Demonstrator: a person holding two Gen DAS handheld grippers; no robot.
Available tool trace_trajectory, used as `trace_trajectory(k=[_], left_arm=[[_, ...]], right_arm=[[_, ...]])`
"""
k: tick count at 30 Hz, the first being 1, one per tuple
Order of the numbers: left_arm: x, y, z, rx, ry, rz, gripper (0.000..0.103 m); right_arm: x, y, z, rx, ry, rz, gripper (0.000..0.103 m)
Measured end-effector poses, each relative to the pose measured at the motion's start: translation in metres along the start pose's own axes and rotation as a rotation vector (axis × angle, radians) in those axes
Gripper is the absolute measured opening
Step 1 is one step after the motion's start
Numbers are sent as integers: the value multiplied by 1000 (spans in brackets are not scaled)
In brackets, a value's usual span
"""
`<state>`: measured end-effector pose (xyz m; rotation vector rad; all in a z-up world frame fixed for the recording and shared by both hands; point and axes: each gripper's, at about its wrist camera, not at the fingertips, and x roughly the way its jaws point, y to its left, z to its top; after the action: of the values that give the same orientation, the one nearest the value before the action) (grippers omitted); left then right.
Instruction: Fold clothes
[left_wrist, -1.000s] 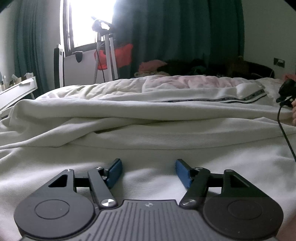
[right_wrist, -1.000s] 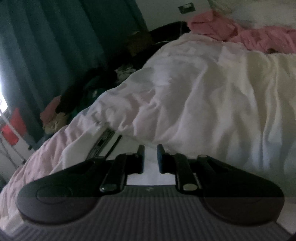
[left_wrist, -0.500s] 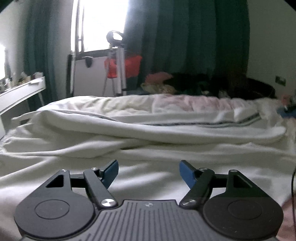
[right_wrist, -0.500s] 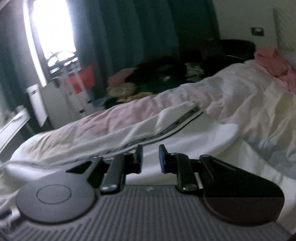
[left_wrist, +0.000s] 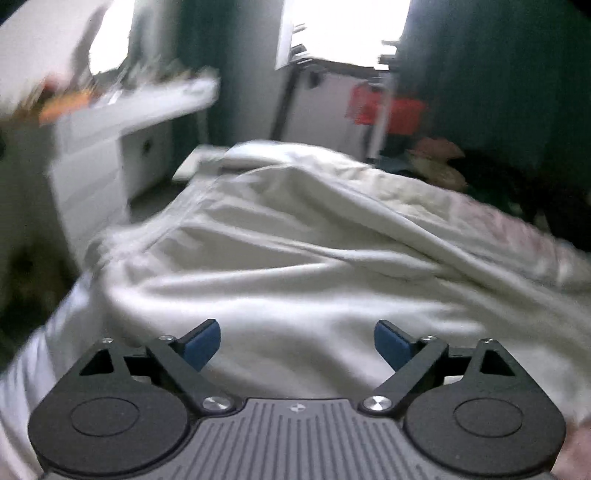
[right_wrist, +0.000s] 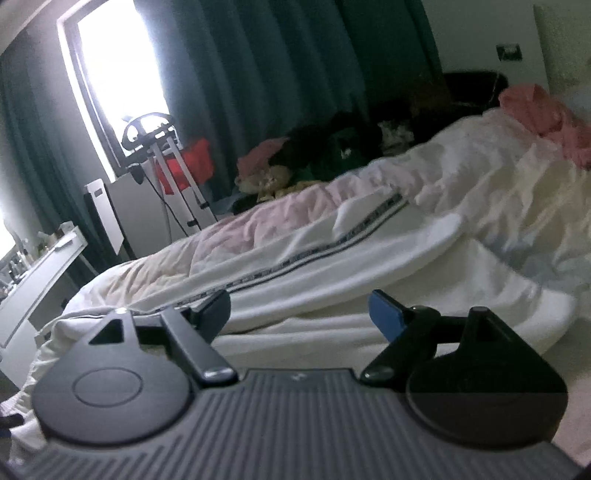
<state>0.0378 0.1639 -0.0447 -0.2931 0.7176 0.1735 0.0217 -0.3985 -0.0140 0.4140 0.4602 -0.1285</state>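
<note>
Right gripper (right_wrist: 299, 314) fingers have spread wide, empty like the left gripper (left_wrist: 297, 341); white striped garment (right_wrist: 332, 254) runs lower-left to upper-right.

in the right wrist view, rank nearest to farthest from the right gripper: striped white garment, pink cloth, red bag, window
1. striped white garment, on the bed just ahead of the right gripper
2. pink cloth, far right on the bed
3. red bag, left, past the bed
4. window, upper left, behind the bag
</note>
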Motion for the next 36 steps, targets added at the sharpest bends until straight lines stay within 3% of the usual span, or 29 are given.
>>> trace_trajectory(k=[4,6,9,11,14,17,21,24,26,29,32,36], left_arm=[[23,49,17,-275,138,5,94],[35,79,17,-424,185,52,94],[44,112,11,-610,189,49,93],[44,119,8,-671,169,36,93],[48,117,11,-667,162,41,94],[55,100,21,-554,164,39,88],[38,82,25,-475,62,-30,87],[26,83,28,-488,-23,-122,85],[22,83,30,-488,-41,-141,84],[33,81,30,-487,51,-59,80],[55,93,24,-554,173,30,63],[59,114,29,-634,124,53,55]], right_arm=[[7,-4,-4,13,28,-13,83],[10,-6,-5,26,43,-14,83],[11,-10,-5,55,58,-7,83],[12,-12,-5,74,67,-2,83],[16,-13,-5,62,76,-10,83],[20,-18,-5,77,95,-10,83],[23,-23,-5,100,114,-10,83],[22,-28,-4,125,112,-15,83],[22,-29,-4,131,112,-31,83],[26,-33,-5,138,116,-60,83],[29,-37,-6,155,132,-72,83],[29,-54,-3,213,126,-87,83]])
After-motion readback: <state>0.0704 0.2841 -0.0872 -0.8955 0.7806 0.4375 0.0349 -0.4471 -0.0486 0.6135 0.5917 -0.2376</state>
